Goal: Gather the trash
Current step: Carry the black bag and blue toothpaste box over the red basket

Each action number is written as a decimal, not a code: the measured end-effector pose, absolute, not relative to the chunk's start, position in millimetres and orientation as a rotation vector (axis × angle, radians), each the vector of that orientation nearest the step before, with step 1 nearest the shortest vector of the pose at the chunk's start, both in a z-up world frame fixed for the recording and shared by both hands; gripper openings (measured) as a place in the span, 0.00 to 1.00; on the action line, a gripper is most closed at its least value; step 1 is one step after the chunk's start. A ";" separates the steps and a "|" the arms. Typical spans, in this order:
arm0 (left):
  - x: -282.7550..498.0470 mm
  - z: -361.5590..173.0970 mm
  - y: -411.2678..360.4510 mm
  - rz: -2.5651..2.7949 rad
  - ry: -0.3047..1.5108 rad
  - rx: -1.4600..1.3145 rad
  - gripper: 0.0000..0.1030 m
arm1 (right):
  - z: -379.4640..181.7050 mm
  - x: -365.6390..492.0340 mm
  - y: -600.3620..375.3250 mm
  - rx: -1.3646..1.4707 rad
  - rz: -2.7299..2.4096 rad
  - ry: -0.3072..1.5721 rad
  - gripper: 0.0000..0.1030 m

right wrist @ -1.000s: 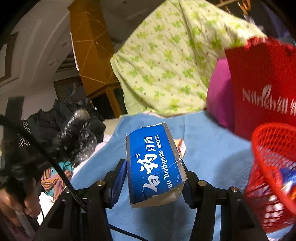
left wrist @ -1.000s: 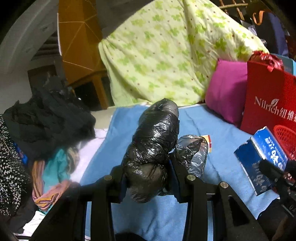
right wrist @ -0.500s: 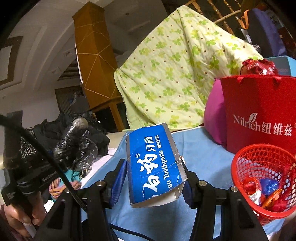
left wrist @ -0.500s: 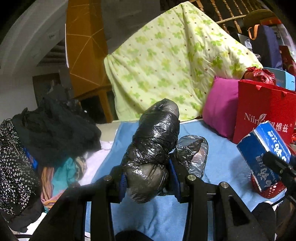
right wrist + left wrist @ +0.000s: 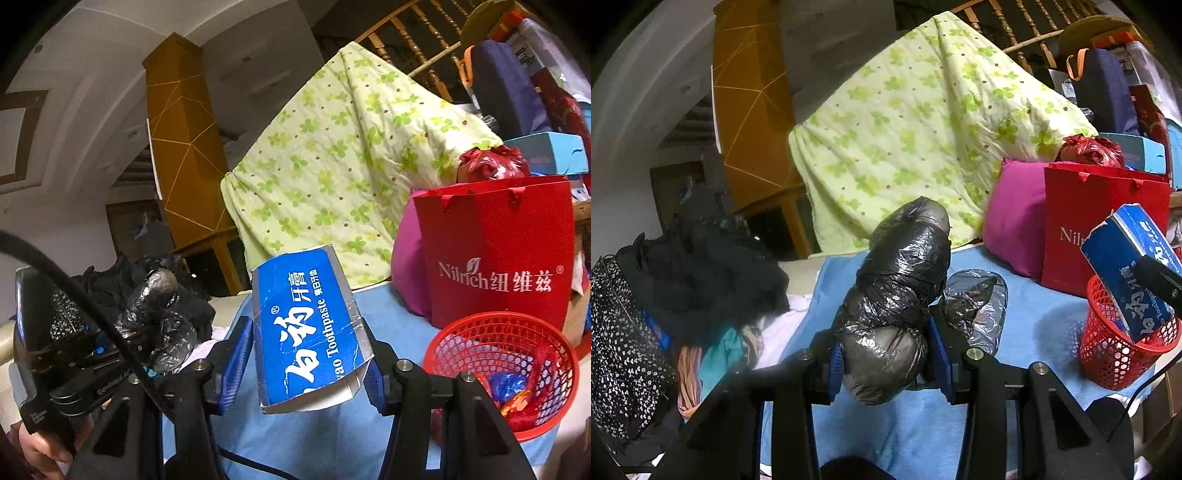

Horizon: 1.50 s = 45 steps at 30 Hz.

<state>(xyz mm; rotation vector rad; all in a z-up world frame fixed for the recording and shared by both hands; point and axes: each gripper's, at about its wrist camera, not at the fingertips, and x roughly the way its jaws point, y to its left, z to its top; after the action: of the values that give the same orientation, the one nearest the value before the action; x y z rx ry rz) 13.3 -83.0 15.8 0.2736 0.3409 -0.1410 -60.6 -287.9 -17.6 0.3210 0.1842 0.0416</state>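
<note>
1. Left wrist view: your left gripper [image 5: 888, 363] is pinching the black plastic bag bundle [image 5: 901, 291] by its lower end, above the blue cloth [image 5: 1027, 317]. It looks soft, slick and light; keep the pads on the thick wad.
2. Right wrist view: your right gripper [image 5: 301, 363] clamps the toothpaste box [image 5: 308, 330] across its sides, near the red basket [image 5: 554, 350]. The thin card will crush easily, so squeeze gently.

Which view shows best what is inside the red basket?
The right wrist view. It looks down into the red basket and shows blue and red wrappers at its bottom. In the left wrist view the basket appears from the side, and the toothpaste box partly covers its mouth.
</note>
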 end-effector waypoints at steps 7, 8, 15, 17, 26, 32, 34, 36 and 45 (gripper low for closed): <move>9.5 16.4 -96.3 -0.155 0.338 0.296 0.42 | -18.8 -68.9 -303.7 0.348 0.017 0.173 0.56; 9.0 16.4 -97.9 -0.159 0.339 0.297 0.42 | -18.6 -70.4 -305.7 0.352 0.015 0.170 0.56; 6.4 17.2 -105.0 -0.178 0.340 0.310 0.42 | -17.7 -80.4 -313.8 0.368 -0.005 0.157 0.56; 6.1 17.2 -106.9 -0.182 0.341 0.313 0.42 | -17.6 -83.4 -315.9 0.373 -0.012 0.153 0.56; 4.7 17.4 -122.6 -0.213 0.344 0.326 0.42 | -18.4 -94.9 -332.4 0.388 -0.045 0.141 0.56; 3.6 14.2 -134.4 -0.233 0.353 0.335 0.43 | -21.5 -103.3 -344.8 0.404 -0.070 0.142 0.56; 2.9 12.9 -137.9 -0.240 0.357 0.337 0.43 | -22.5 -105.5 -349.3 0.409 -0.079 0.141 0.56; 2.1 12.4 -141.1 -0.246 0.359 0.339 0.43 | -23.2 -106.8 -353.2 0.414 -0.084 0.141 0.56; -1.5 9.6 -157.5 -0.272 0.364 0.359 0.43 | -27.3 -117.1 -363.4 0.435 -0.107 0.134 0.56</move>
<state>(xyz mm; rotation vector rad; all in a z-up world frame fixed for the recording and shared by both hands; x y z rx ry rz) -1.5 -157.5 9.6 0.3592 0.3643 -0.2724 -117.1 -363.4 -27.3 0.4352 0.1340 -0.1071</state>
